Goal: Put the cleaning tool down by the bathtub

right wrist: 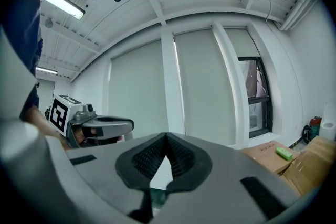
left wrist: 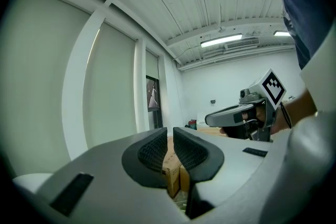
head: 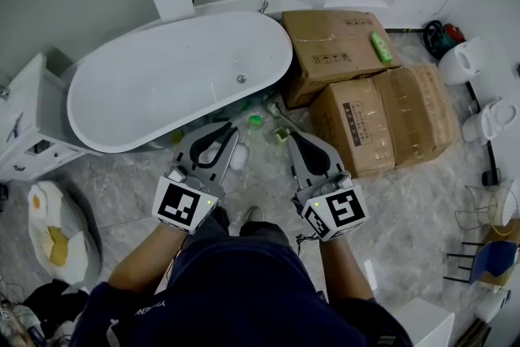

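The white bathtub (head: 179, 69) stands at the far left of the head view. A small white object (head: 239, 157) lies on the floor by the tub's near end; I cannot tell what it is. My left gripper (head: 229, 130) hovers just left of it, held clear of the floor. In the left gripper view, my left gripper (left wrist: 170, 131) shows a narrow gap between its pads with nothing in it. My right gripper (head: 291, 134) is a hand's width to the right. In the right gripper view, my right gripper (right wrist: 167, 137) has its tips touching and holds nothing.
Two cardboard boxes (head: 333, 45) (head: 382, 119) stand right of the tub, and a green item (head: 381, 47) lies on the far one. Small green things (head: 255, 121) sit on the floor by the tub. A white cabinet (head: 24, 122) and a bag (head: 50, 230) are at the left.
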### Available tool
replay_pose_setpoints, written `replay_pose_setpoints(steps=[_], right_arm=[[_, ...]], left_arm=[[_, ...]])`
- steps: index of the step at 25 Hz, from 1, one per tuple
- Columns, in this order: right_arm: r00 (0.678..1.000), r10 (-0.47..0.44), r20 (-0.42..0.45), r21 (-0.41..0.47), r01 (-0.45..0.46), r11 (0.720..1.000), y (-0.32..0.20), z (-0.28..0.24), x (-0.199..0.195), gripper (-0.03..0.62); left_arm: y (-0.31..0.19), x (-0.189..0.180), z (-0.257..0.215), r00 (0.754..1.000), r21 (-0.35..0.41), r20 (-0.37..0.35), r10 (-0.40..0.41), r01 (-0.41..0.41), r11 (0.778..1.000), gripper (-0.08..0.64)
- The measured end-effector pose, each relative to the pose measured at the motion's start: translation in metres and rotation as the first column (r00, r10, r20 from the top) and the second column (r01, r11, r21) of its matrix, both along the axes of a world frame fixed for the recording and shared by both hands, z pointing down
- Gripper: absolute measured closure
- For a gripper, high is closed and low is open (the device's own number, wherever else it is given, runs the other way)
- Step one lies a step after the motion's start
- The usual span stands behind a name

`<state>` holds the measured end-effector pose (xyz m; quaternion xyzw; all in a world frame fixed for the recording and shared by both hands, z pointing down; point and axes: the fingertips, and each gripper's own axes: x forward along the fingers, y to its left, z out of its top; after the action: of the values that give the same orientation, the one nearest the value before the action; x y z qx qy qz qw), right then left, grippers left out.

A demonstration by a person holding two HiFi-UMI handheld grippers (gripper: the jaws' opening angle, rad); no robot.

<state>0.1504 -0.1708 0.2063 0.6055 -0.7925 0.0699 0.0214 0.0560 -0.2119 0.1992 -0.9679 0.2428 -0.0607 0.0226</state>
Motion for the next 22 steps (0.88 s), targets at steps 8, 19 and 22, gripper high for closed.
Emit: replay_pose_setpoints(steps=[8,19,22], right_arm=[[1.0,-0.01,0.001,0.008,0.01,1.0,-0.007,-0.005,-0.002,0.588],[1.0,-0.016,0.009,0.005,0.016,1.0,-0.016,-0.005,0.004,0.588],[1.0,-0.021,0.008,0.007,0.021,1.0,-0.019,-0.006,0.005,0.588]], left_arm=[[-0.004,0.003,-0.004,1.0,-0.009,-0.008,0.016,-0.016,1.0,0.514],[-0.01,0.012,-0.005,0.999,-0.019,-0.004,0.041,-0.041,0.999,0.529],[-0.012,0.015,-0.005,0.999,-0.022,-0.002,0.047,-0.047,0.999,0.529]])
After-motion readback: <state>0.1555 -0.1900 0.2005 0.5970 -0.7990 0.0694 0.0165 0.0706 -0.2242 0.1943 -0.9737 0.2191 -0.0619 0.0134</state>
